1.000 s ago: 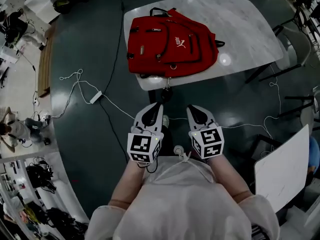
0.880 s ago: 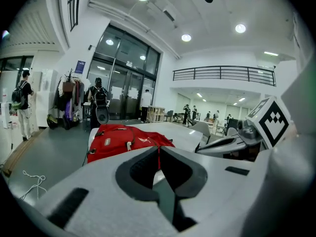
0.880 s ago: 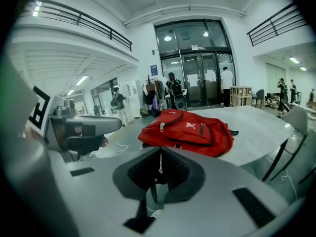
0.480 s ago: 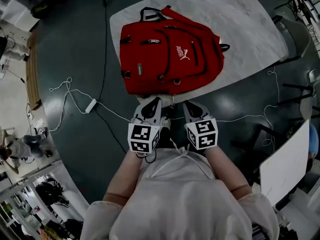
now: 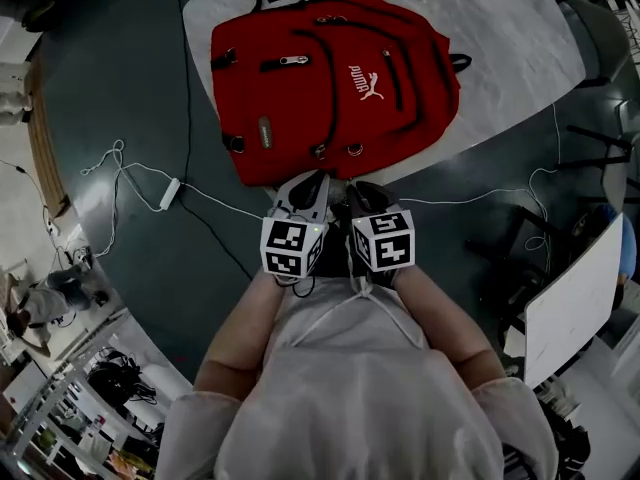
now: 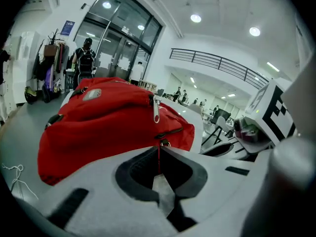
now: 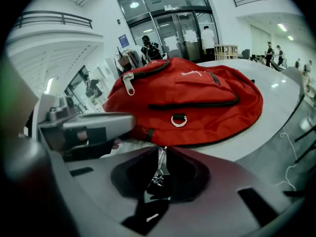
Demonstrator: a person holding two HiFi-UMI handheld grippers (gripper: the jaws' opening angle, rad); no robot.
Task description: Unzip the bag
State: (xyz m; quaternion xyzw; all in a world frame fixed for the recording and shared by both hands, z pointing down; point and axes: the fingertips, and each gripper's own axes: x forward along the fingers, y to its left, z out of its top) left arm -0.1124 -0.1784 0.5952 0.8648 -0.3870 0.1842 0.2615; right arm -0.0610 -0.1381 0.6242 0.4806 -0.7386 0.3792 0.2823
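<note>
A red backpack (image 5: 330, 78) lies flat on a white marble table (image 5: 520, 58), its zippers closed. Both grippers are held side by side at its near edge. My left gripper (image 5: 316, 177) is shut, with the bag (image 6: 108, 117) just beyond its tips (image 6: 159, 149) and a silver zipper pull (image 6: 156, 113) on top. My right gripper (image 5: 356, 188) is also shut (image 7: 163, 149). A metal pull (image 7: 158, 169) hangs in the hollow behind its tips; whether it is pinched is unclear. The bag (image 7: 187, 95) shows a D-ring (image 7: 178, 120) on its front.
A white cable and power strip (image 5: 168, 193) lie on the dark floor to the left. Chairs (image 5: 600, 38) stand at the table's right, and a white board (image 5: 570, 308) leans nearer right. People stand far off by glass doors (image 7: 148, 46).
The person has stepped up to the table. Both grippers, shut throughout, moved forward from over the floor to the bag's near edge and drew closer together.
</note>
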